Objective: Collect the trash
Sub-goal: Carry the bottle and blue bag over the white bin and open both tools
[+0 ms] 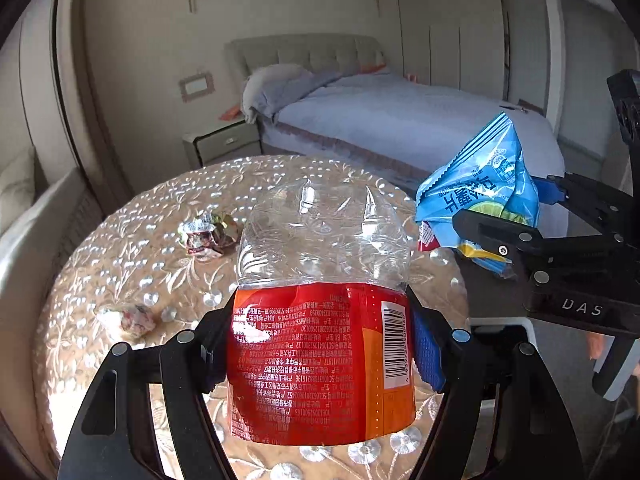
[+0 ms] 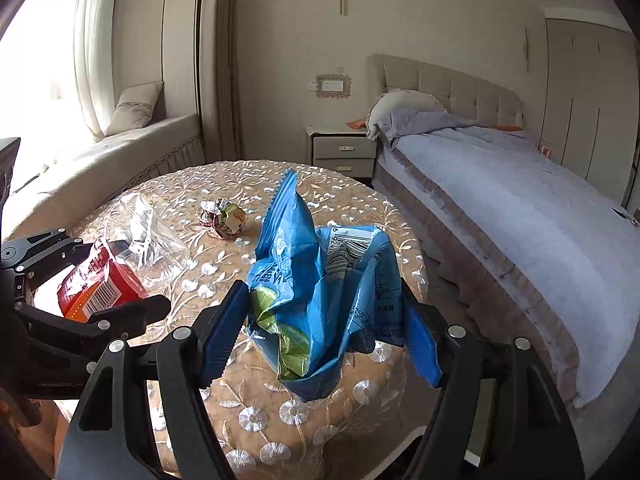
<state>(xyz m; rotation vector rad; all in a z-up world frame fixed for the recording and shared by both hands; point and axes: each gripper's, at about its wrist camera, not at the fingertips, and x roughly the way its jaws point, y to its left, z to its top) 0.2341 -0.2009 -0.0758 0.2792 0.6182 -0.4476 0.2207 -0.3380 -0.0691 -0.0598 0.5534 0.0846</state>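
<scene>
Now your left gripper [image 1: 320, 356] clamps the bottle [image 1: 320, 320] and your right gripper [image 2: 320, 336] pinches the bag [image 2: 320, 300], both lifted clear; two wrappers [image 1: 208, 234] wait mid-frame on the table [image 1: 120, 240].

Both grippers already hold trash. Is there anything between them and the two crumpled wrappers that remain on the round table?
Nothing visible does. The foil wrapper and the white wrapper lie in the open on the table. But the left gripper holds the bottle and the right gripper the blue bag.

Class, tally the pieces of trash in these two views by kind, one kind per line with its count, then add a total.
Plastic bottle with red label, in the left gripper: 1
Blue snack bag, in the right gripper: 1
Crumpled wrappers on the table: 2
Total: 4
</scene>
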